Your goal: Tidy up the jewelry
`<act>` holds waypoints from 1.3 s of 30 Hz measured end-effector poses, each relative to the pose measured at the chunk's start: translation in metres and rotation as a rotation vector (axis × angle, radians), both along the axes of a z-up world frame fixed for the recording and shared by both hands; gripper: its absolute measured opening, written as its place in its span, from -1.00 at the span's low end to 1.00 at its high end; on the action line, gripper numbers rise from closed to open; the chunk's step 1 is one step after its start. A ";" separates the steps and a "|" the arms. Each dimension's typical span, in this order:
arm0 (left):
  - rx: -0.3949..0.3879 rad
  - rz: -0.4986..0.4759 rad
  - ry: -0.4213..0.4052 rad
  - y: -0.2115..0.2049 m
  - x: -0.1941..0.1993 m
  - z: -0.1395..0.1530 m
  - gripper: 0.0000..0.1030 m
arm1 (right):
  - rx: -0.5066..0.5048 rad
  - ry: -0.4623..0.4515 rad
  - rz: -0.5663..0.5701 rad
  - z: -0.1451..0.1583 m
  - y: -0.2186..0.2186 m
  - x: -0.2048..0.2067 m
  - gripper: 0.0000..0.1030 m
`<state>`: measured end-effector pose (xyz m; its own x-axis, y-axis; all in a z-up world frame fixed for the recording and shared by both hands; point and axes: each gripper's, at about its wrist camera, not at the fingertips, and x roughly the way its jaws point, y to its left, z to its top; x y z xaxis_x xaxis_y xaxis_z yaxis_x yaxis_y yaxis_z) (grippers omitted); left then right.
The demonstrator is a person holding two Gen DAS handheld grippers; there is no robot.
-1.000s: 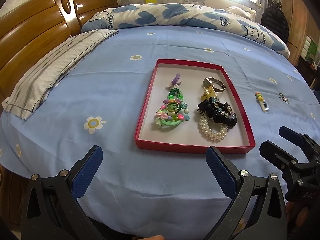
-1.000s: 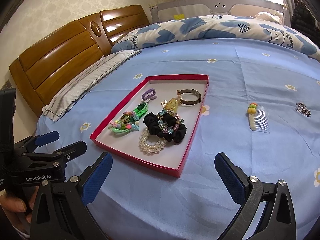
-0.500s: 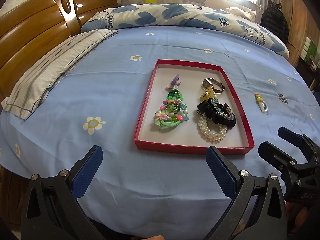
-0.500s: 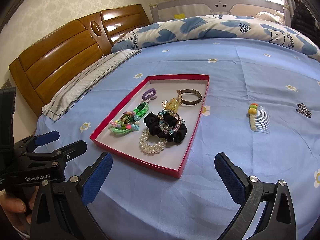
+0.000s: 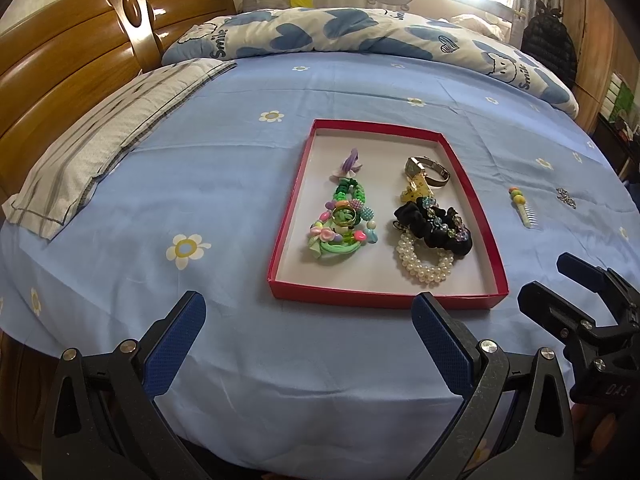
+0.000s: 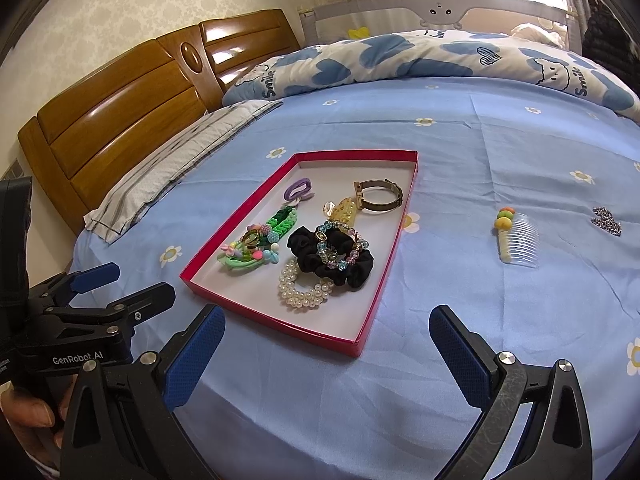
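I hold two claws low over the near edge of a bed with a blue sheet (image 6: 460, 152). My left claw (image 5: 308, 344) is spread wide and empty; my right claw (image 6: 328, 344) is also spread wide and empty.

The landmark is one shallow red tray (image 6: 394, 236) lying flat on the sheet ahead of both claws. Inside the tray I count seven or so pieces, some overlapping, so the count is unsure: one purple clip (image 6: 298, 189) at the far end, one green braided band (image 6: 285, 219), one beaded green cluster (image 6: 250, 250), one watch (image 6: 380, 196), one yellow clip (image 6: 344, 210), one black scrunchie (image 6: 332, 258) with a glass-bead bracelet lying on it, and one pearl bracelet (image 6: 304, 292) nearest me.

Right of the tray, well apart from it on the sheet, lie two loose pieces: one clear comb (image 6: 516, 242) with coloured beads on its spine, and farther right one small sparkly piece (image 6: 607, 220).

The comb looks light, stiff and slick, with thin teeth that could snap; I judge the beaded spine the safest hold. The sparkly piece looks tiny and flat, likely hard to pinch off soft cloth.
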<state>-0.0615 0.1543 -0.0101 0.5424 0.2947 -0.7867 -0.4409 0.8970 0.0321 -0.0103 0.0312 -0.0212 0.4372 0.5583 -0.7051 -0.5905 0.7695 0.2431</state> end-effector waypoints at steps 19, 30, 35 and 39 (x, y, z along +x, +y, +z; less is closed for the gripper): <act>0.000 -0.008 0.000 0.000 0.001 0.000 1.00 | 0.003 0.001 -0.001 0.001 -0.001 0.000 1.00; -0.007 -0.008 0.002 0.000 0.002 0.000 1.00 | 0.005 0.005 -0.001 0.001 -0.001 0.001 1.00; -0.021 -0.009 0.013 0.002 0.007 -0.003 1.00 | 0.005 0.018 -0.004 -0.001 -0.001 0.007 1.00; -0.024 -0.017 0.020 0.000 0.011 -0.004 1.00 | 0.004 0.026 -0.003 -0.002 0.000 0.012 1.00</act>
